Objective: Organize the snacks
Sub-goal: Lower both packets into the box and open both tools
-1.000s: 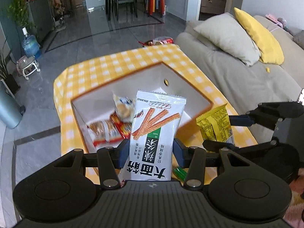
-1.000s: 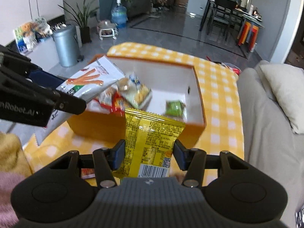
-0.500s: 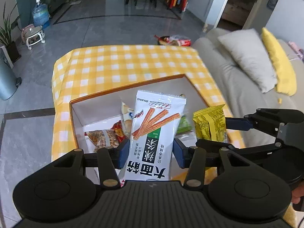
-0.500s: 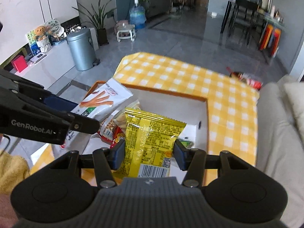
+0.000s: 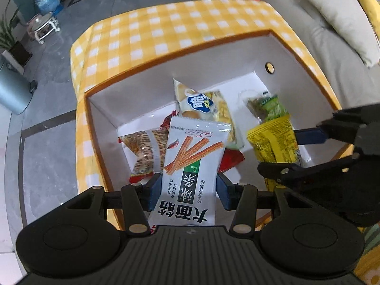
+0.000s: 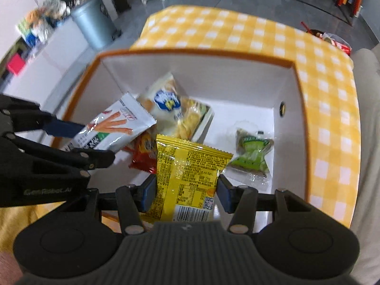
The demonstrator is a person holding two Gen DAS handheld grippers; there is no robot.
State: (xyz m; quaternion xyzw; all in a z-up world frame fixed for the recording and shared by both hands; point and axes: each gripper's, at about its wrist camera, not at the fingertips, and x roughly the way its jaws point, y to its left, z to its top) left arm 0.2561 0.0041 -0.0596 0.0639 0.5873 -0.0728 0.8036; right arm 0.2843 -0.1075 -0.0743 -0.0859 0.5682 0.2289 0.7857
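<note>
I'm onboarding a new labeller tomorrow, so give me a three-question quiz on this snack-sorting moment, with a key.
1. True or false: the white packet with orange sticks printed on it is clamped in the left gripper.
2. What colour is the packet in the right gripper?
3. Which of these lies on the floor of the box? A) green packet B) water bottle C) cushion

Key:
1. True; its blue pads press on both sides.
2. Yellow: the yellow packet, held above the open box.
3. A, the green packet, near the box's right wall in the right wrist view.
</note>
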